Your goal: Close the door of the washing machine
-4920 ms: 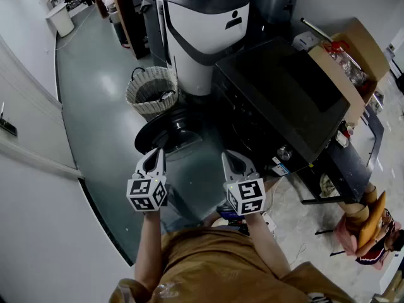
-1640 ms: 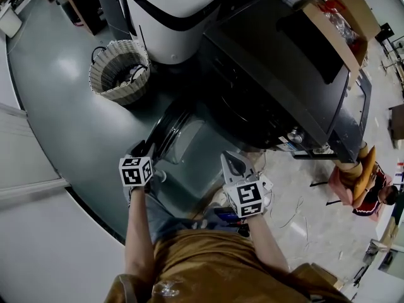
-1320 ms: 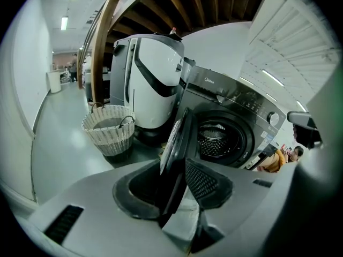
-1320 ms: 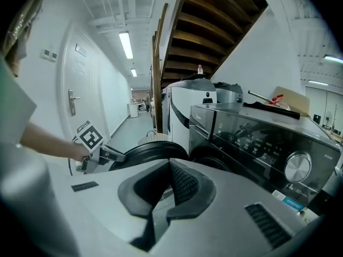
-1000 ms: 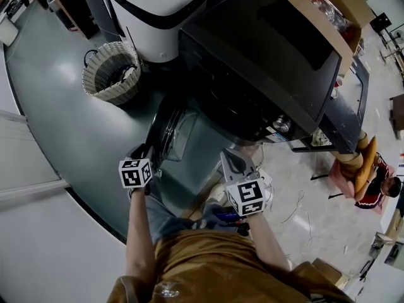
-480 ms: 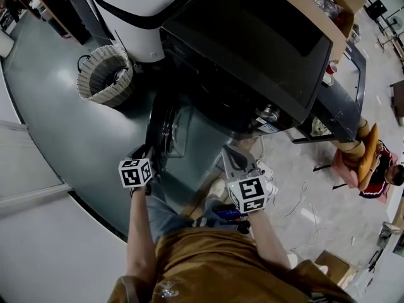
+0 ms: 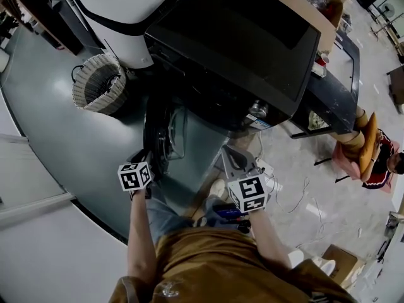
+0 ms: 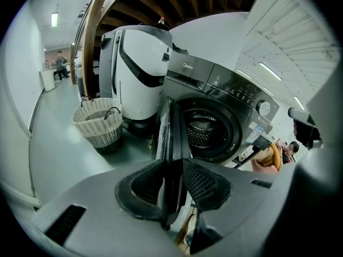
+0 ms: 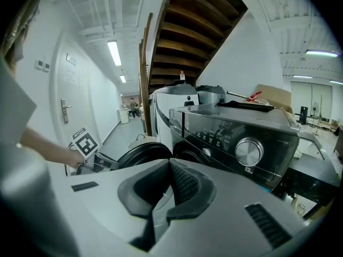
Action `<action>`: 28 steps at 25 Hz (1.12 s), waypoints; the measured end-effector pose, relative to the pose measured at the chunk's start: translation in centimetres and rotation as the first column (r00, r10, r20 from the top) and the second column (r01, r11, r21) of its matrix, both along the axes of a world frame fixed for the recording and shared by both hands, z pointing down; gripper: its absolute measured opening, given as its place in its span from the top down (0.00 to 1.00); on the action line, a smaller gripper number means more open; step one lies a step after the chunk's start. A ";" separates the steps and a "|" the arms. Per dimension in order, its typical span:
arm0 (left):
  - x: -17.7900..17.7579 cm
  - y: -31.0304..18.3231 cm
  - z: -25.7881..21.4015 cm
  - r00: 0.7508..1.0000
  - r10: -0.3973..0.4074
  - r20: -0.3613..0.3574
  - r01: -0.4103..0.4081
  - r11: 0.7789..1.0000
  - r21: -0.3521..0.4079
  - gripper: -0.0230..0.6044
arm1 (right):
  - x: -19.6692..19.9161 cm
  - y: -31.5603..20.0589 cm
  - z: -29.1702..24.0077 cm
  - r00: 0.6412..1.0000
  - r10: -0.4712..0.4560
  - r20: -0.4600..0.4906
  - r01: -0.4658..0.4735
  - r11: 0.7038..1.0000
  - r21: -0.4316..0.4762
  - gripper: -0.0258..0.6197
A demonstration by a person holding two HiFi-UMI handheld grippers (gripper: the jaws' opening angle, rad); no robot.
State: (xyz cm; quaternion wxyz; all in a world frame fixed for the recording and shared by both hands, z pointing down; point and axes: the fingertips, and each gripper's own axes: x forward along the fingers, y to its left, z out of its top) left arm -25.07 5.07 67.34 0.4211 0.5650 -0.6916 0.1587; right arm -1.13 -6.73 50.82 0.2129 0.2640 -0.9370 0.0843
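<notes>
Since the earlier frames the door [image 7: 163, 131] has swung from lying wide open to standing nearly edge-on, closer to the front of the washing machine [image 7: 252, 49]. It is not yet shut: the drum [image 8: 202, 131] shows open behind it in the left gripper view. The left gripper [image 7: 144, 156] has its fingers [image 8: 202, 183] clamped on the door's near rim (they have just been closing a little further), and the rim runs straight up between them. The right gripper [image 7: 232, 155] hangs to the right of the door, near the machine's lower front and apart from it. Its fingers are pressed together at the tips with nothing between them. A woven basket [image 7: 96, 84] stands on the grey floor [image 7: 69, 137] to the left of the door. Beyond the basket, a white appliance [image 7: 120, 11] stands beside the machine.
</notes>
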 end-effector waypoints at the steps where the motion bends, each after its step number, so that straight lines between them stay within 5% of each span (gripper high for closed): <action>1: 0.2 -0.1 0.0 1.000 0.005 -0.001 -0.005 1.000 -0.004 0.75 | 0.1 -0.1 0.0 1.000 0.003 0.001 -0.003 1.000 0.002 0.94; 28: 6.2 -2.7 -0.3 0.994 0.072 -0.079 -0.072 0.997 -0.003 0.76 | 4.2 -1.9 -0.9 0.996 0.086 0.022 -0.086 0.996 0.013 0.94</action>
